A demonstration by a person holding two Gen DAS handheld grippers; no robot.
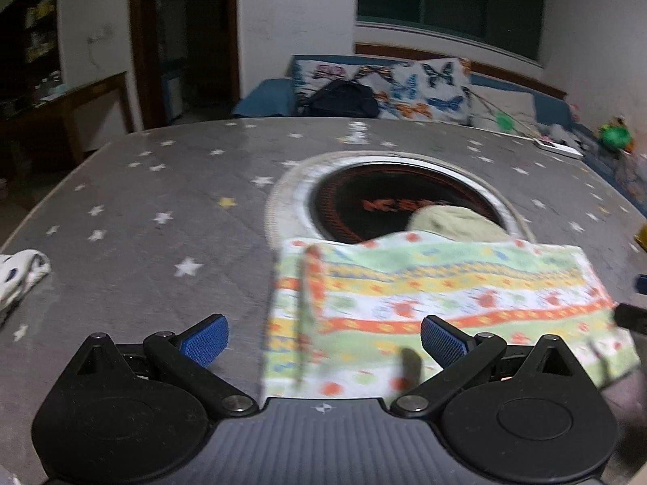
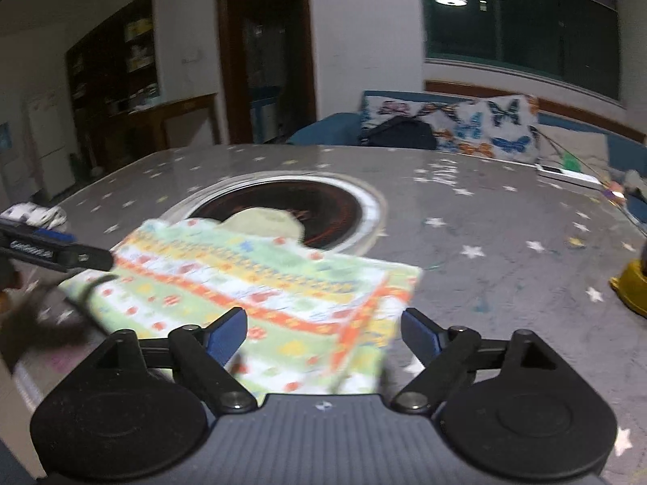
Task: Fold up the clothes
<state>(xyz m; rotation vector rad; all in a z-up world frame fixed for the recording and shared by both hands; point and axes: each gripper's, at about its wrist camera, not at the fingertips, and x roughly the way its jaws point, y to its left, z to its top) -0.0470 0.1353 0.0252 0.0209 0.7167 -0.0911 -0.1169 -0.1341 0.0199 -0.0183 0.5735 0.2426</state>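
Our left gripper has its fingers spread wide, holding nothing. Our right gripper is spread wide too. Under both lies the striped cloth, flat on the gray star table, its far edge over the round black burner.

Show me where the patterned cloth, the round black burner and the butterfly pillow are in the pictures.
patterned cloth (image 1: 445, 295): left wrist view, middle of its striped top side.
round black burner (image 2: 323, 206): right wrist view, bare dark surface behind the cloth.
butterfly pillow (image 1: 424, 85): left wrist view, printed front.
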